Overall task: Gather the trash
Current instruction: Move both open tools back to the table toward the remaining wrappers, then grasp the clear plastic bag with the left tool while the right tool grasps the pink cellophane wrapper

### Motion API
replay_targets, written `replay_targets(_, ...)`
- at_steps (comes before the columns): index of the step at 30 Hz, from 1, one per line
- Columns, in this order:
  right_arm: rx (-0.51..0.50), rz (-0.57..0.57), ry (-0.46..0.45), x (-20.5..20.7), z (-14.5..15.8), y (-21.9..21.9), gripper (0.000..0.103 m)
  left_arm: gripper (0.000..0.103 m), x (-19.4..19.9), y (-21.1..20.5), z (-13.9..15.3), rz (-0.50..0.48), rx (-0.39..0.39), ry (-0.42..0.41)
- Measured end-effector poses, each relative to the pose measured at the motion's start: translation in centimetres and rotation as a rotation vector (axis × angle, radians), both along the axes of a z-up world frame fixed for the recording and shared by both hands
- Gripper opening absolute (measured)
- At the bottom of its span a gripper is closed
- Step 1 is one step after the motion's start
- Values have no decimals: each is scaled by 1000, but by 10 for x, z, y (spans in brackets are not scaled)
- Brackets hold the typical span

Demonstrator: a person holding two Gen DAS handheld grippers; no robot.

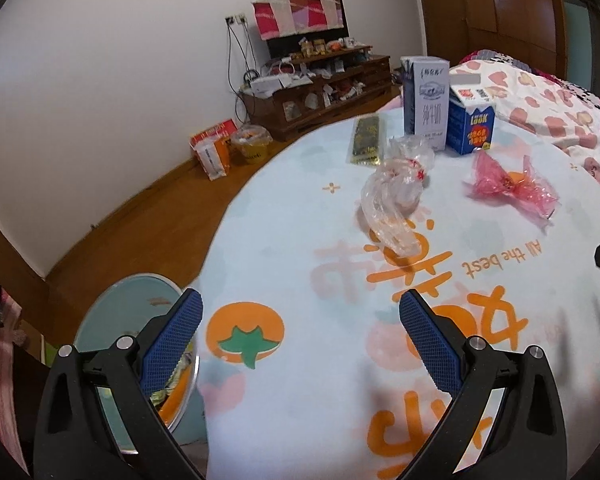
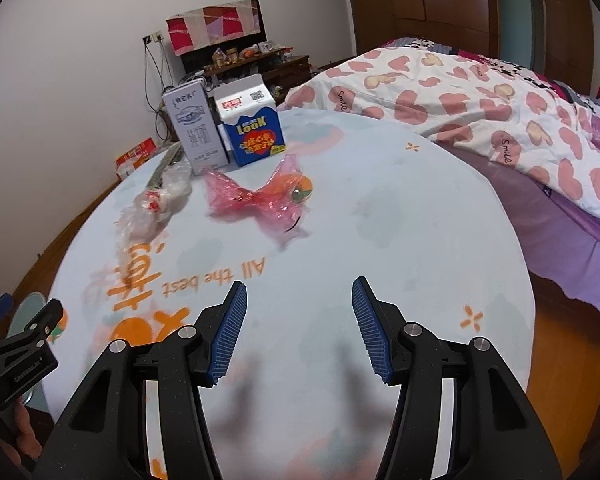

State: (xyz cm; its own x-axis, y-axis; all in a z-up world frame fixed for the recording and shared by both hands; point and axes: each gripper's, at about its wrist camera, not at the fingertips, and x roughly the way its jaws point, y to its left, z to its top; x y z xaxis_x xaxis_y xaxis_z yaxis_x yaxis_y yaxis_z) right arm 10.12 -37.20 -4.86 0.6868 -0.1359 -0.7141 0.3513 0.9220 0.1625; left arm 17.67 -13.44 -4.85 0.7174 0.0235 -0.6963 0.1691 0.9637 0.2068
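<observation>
On the round table with its pale printed cloth (image 1: 300, 264) (image 2: 380, 208) lies a crumpled clear plastic bag (image 1: 392, 196) (image 2: 156, 208) and a pink cellophane wrapper (image 1: 512, 186) (image 2: 260, 200). Behind them stand a tall grey-white milk carton (image 1: 426, 100) (image 2: 194, 128) and a blue carton (image 1: 471, 126) (image 2: 254, 130). A dark flat packet (image 1: 367, 140) lies at the far left. My left gripper (image 1: 300, 312) hovers open over the near side, nothing between its fingers. My right gripper (image 2: 299, 296) is also open and empty, short of the pink wrapper.
A round bin with a shiny rim (image 1: 140, 344) sits low at the table's left edge. A bed with a heart-print quilt (image 2: 480, 112) borders the table on the right. A wooden cabinet (image 1: 320, 84) and bags on the floor (image 1: 220, 152) stand by the far wall.
</observation>
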Motion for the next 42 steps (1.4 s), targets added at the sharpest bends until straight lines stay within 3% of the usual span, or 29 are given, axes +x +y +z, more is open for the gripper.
replay_targets(8,-9,17,21,47,-5,-16,55,95,39,1,-8,-11,-45,22)
replay_targets(17,-30,98,46,103,-10,-18,60,95,98,-44,-12,-87,-116,45)
replay_targets(20,-58,126,90,121,-23,-15,60,92,117,-61,-28,-98,-111,97)
replay_targets(21,-60,132,103,124,-27,-14,59,88,121,-66,-36,-100,-108,124)
replay_targets(23,-52,150,123,129,-35,-14,39,76,127,-73,-49,-96,-100,167)
replay_targets(24,-49,155,133,131,-38,-13,34,70,128,-75,-54,-96,-103,183)
replay_targets(26,-43,164,126,130,-40,-13,31,65,127,-75,-54,-92,-115,172)
replay_targets(30,-42,164,106,122,-38,-10,27,30,121,-80,-51,-130,-136,171)
replay_targets(32,-33,152,97,117,-34,-10,27,17,117,-82,-51,-143,-132,165)
replay_targets(35,-34,134,65,102,-24,-8,25,12,106,-77,-42,-144,-148,149)
replay_targets(42,-21,91,-3,64,-1,0,25,11,69,-59,-9,-124,-116,46)
